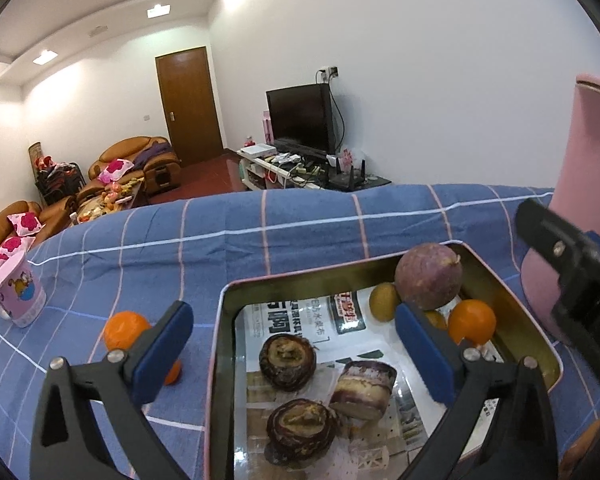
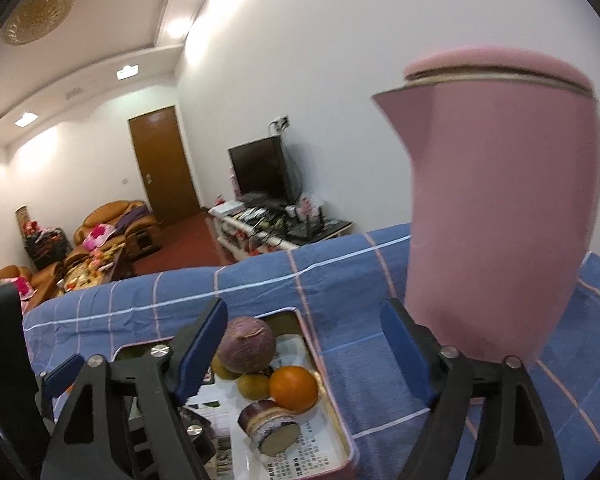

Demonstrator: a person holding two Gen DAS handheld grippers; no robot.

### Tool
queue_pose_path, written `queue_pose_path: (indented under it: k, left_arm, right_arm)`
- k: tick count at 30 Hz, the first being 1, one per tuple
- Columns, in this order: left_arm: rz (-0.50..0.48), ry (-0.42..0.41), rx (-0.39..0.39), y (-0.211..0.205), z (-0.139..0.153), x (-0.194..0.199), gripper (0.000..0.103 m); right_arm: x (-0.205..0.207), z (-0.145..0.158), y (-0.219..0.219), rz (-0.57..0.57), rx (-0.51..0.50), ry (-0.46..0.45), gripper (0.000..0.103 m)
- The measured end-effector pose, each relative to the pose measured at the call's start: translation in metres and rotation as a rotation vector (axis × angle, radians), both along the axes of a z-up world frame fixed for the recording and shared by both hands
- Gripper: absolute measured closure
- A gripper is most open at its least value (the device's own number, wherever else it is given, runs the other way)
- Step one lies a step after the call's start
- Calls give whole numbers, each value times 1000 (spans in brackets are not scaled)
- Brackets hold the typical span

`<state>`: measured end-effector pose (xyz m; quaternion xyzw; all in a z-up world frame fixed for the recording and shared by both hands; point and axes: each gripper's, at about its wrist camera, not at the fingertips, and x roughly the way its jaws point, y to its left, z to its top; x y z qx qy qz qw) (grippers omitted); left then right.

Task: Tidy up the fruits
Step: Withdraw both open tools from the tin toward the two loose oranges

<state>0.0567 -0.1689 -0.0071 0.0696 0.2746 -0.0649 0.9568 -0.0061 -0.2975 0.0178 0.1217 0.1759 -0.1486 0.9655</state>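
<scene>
Walls: white, ahead of you.
Ceiling: recessed lights, lit; gold medallion.
Door: brown wood, shut.
Floor: dark red, glossy.
TV: black, off, on white stand.
Sofas: tan leather, pink cushions.

Pink jug crowds tin.

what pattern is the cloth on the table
Blue tablecloth with a grid of thin white and pink lines, clearest in the left wrist view.
</scene>
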Motion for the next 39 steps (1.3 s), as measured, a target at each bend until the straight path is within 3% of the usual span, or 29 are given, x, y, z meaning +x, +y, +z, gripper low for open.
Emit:
queue_pose_path:
  k: [7, 20, 39]
  left_arm:
    - [7, -31, -13, 5, 3, -8, 0]
    - [-14, -122, -5, 9, 10, -35, 0]
    - [-60, -138, -35, 36, 11, -64, 0]
  right_arm:
    - [-18, 5, 4, -88, -90, -48, 19]
    - [-42, 3, 13, -95, -117, -33, 19]
    - [-60, 5, 46, -51, -154, -46, 19]
